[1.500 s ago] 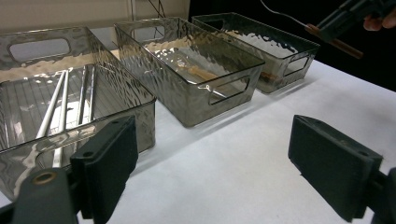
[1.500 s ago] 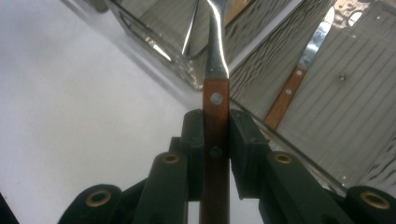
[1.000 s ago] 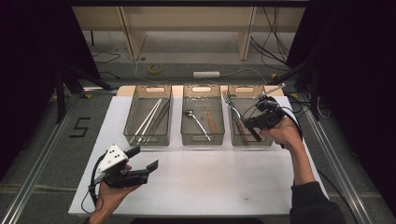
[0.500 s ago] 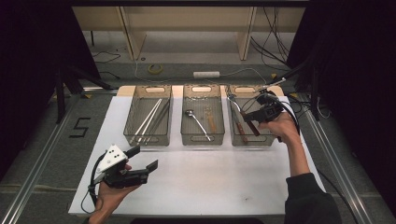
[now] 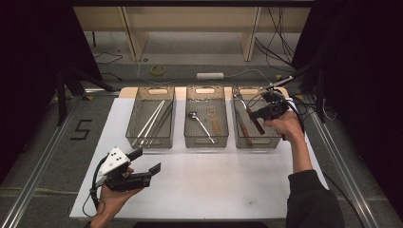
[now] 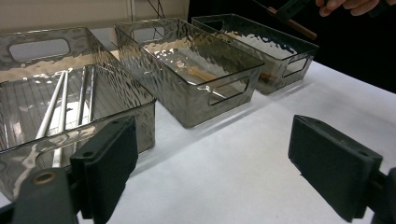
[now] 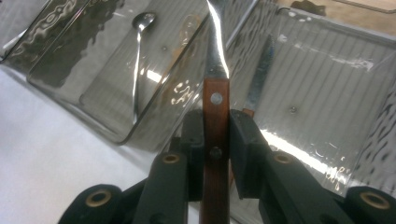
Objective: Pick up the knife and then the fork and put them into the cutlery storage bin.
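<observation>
Fork [image 7: 215,107] with its wooden handle sits clamped in my right hand-held gripper [image 7: 215,140], hanging over the rightmost bin [image 5: 273,140]. My left hand-held gripper [image 6: 212,168] gapes empty above the tabletop [image 5: 214,175].

A fork [image 7: 215,88] with a riveted wooden handle and a steel neck is held clamped at the handle between the right tongs [image 7: 216,135]. It is carried above the right-hand clear bin [image 5: 273,142], tines pointing away.
</observation>
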### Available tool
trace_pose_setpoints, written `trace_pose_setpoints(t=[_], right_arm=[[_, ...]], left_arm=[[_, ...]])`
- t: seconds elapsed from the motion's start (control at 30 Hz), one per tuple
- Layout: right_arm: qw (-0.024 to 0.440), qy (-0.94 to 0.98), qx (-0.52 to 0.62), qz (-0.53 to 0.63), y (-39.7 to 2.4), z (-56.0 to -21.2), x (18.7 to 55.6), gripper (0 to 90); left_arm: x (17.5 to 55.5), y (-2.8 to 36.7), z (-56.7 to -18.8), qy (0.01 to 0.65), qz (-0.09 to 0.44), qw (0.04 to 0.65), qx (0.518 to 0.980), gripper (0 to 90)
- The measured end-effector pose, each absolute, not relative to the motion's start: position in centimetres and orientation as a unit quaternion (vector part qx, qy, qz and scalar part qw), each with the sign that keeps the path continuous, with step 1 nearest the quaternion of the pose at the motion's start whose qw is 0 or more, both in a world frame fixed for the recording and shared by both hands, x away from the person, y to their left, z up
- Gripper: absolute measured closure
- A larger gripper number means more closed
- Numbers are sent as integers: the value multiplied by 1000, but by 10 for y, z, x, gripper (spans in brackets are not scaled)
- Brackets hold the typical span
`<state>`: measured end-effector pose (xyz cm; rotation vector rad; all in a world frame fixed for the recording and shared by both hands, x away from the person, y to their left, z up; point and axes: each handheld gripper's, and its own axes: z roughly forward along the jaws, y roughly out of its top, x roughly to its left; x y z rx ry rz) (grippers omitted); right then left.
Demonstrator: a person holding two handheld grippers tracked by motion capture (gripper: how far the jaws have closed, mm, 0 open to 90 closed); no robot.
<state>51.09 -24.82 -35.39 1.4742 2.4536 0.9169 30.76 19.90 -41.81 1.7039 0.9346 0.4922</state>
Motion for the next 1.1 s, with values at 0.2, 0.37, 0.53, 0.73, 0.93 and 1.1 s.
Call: trace_pose_setpoints(t=[0.2, 0.37, 0.53, 0.73, 0.93, 1.1], right_arm=[[76, 804, 508, 301, -252, -357, 517, 774], [84, 796, 520, 298, -255, -359, 520, 774], [91, 789, 529, 297, -258, -362, 523, 774], [101, 779, 544, 294, -259, -368, 526, 773], [106, 772, 556, 289, -258, -374, 530, 773], [110, 768, 562, 288, -255, -376, 531, 773]], left_arm=[[308, 199, -418, 392, 207, 538, 717, 154], [307, 200, -418, 392, 207, 538, 717, 154], [307, 199, -418, 391, 208, 538, 717, 154], [307, 199, -418, 391, 208, 538, 717, 154], [307, 199, -418, 391, 208, 538, 717, 154], [307, 199, -418, 392, 207, 539, 717, 154]])
